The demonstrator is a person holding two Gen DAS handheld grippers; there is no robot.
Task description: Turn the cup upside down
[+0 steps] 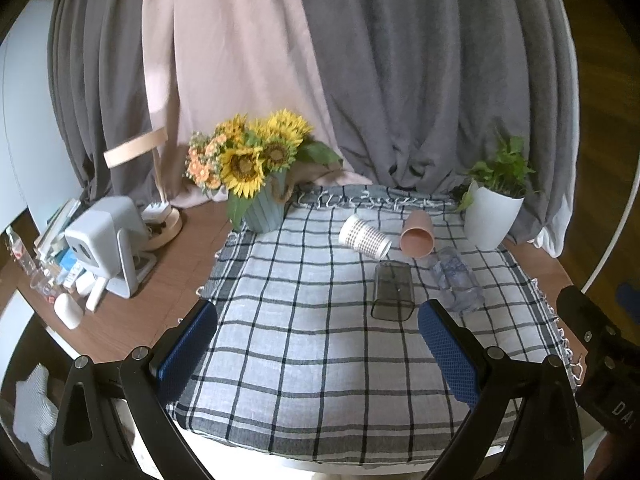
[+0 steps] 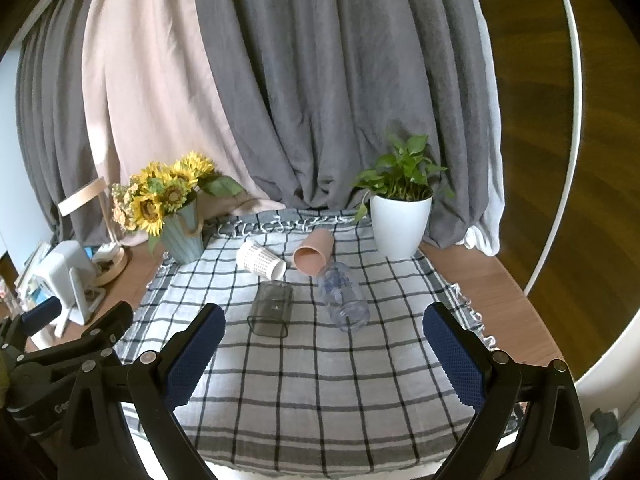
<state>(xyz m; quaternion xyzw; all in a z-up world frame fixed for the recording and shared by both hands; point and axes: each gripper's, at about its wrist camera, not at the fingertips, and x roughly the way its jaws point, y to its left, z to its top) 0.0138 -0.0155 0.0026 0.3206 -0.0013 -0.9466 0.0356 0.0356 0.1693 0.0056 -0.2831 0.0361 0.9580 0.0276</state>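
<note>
Checked cloth (image 2: pixel 304 392) covers the table (image 2: pixel 480 280). Left gripper (image 1: pixel 318 344) and right gripper (image 2: pixel 324 344) hover above its near half, jaws spread, holding nothing. Four cups lie on their sides mid-cloth: clear cup (image 2: pixel 344 300), smoky cup (image 2: pixel 270 310), dotted white cup (image 2: pixel 259 259), pink cup (image 2: pixel 314 251).

Sunflowers in a ribbed vase (image 1: pixel 264 210) and a potted plant (image 2: pixel 401 224) flank a checked cloth (image 1: pixel 312 352) before grey curtains (image 2: pixel 340 80), a lamp (image 1: pixel 158 184) at left.
</note>
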